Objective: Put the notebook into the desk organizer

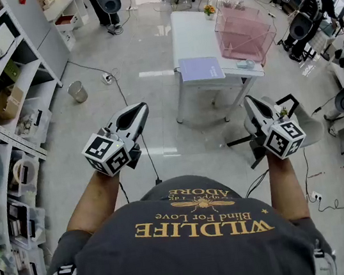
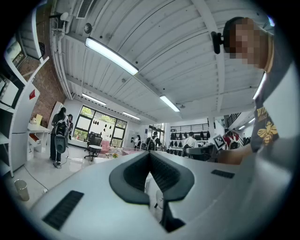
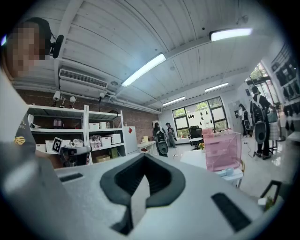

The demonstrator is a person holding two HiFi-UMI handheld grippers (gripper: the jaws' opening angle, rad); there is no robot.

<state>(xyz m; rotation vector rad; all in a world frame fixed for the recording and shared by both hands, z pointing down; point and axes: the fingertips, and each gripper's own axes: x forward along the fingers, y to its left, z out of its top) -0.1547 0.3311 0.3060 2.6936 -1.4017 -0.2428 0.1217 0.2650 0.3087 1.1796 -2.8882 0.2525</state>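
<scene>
A lavender notebook [image 1: 201, 69] lies flat at the near end of a white table [image 1: 191, 33]. The desk organizer [image 1: 244, 33] is a pink see-through box on the same table, to the right of the notebook; it also shows as the pink organizer [image 3: 222, 151] in the right gripper view. Both grippers are held up over the floor, well short of the table. My left gripper [image 1: 136, 113] is shut and holds nothing, its pads [image 2: 157, 171] meeting at the tip. My right gripper [image 1: 250, 103] is shut and empty too, its pads [image 3: 157, 176] closed together.
Storage shelves [image 1: 2, 128] line the left side. A metal bin [image 1: 76, 91] and a cable lie on the floor to the left of the table. A black-legged chair [image 1: 298, 117] stands by my right gripper. A small light-blue object [image 1: 244, 64] lies beside the organizer. People stand in the distance.
</scene>
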